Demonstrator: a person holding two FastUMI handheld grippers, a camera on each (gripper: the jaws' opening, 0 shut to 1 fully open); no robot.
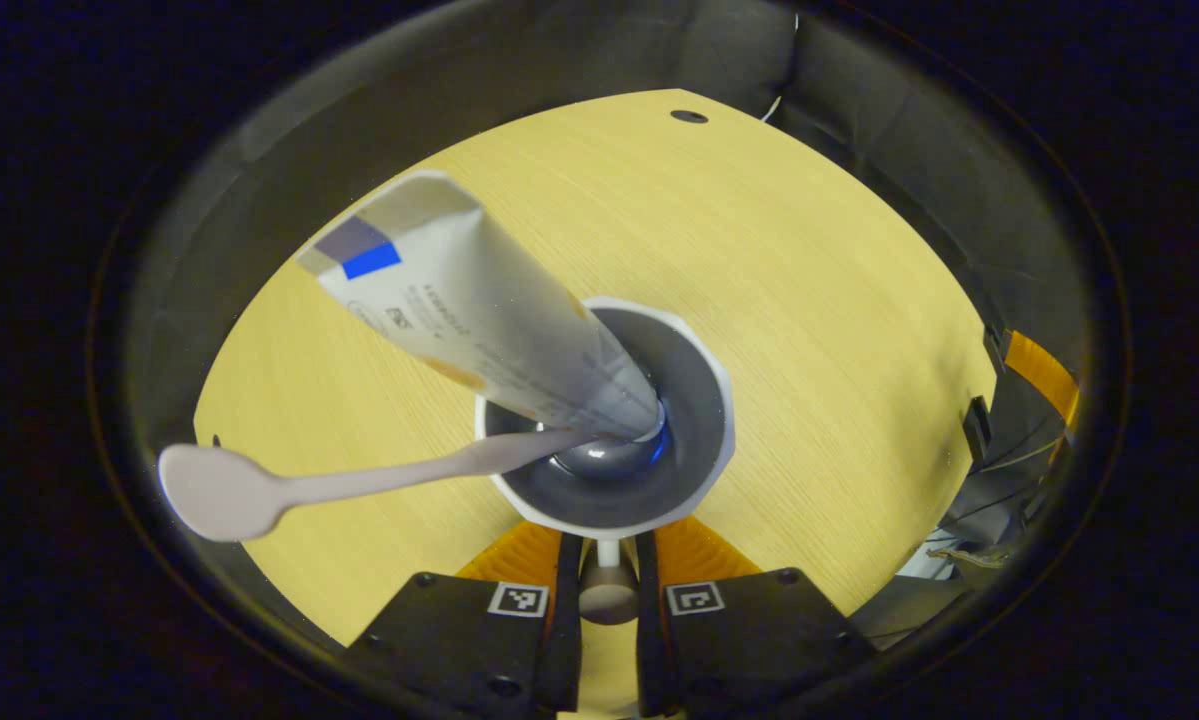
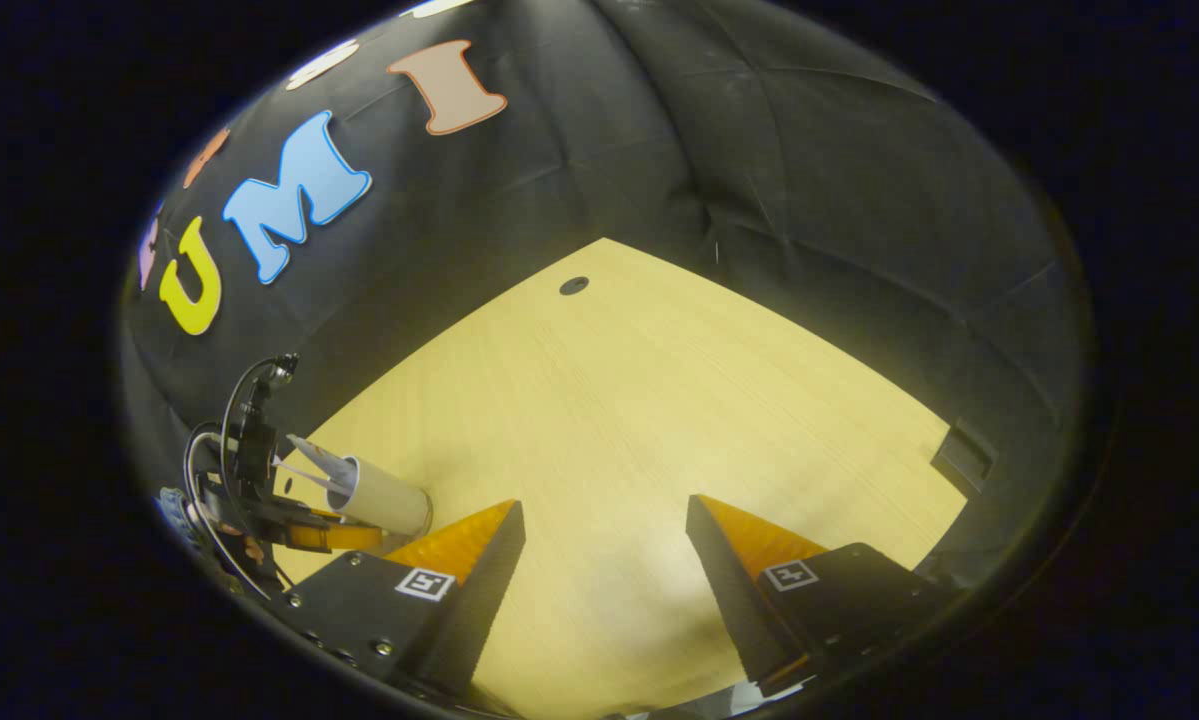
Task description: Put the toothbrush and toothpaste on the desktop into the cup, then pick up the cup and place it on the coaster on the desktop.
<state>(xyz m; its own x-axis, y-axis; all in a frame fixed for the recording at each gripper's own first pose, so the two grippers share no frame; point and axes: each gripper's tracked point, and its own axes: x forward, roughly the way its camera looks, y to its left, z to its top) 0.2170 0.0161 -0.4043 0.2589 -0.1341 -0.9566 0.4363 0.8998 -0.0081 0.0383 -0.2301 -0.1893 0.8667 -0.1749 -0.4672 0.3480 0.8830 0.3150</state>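
Pale wood desktop (image 1: 809,300) spreads across the left gripper view, and at centre frame stands the white cup (image 1: 704,440) with its grey inside. The toothpaste tube (image 1: 469,310) leans out toward the upper left, the toothbrush (image 1: 359,482) toward the lower left. At bottom centre the left gripper (image 1: 607,560) is clamped narrowly on the cup's handle. In the right gripper view the right gripper (image 2: 604,520) stands wide apart over bare wood, the cup (image 2: 384,497) at lower left.
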